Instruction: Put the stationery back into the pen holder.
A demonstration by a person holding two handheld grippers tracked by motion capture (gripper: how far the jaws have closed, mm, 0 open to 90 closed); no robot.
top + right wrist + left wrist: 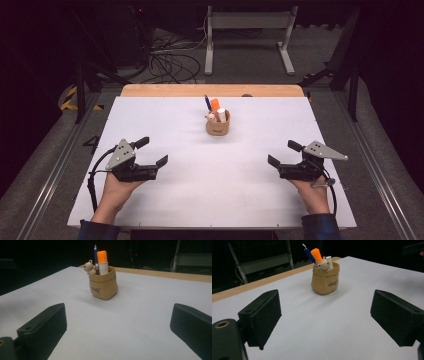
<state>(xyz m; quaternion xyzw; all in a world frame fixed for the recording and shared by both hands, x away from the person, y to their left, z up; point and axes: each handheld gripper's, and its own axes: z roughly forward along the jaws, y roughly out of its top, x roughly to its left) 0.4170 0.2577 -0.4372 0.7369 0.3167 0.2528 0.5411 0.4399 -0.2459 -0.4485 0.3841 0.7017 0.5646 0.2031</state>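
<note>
Two grippers, left gripper (pixel 161 164) and right gripper (pixel 274 164), gaped wide and empty, well apart from the tan fabric pouch (pixel 218 125) of pens mid-table. Best to steady it, then lift the orange-capped marker (pixel 215 105) straight.

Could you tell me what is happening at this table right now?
A person holds the left gripper and the right gripper low over the white table, both open and holding nothing. Between and beyond them stands a small tan pouch, upright, holding a blue pen, an orange-capped marker and a little bear figure. Nothing is touched yet.
</note>
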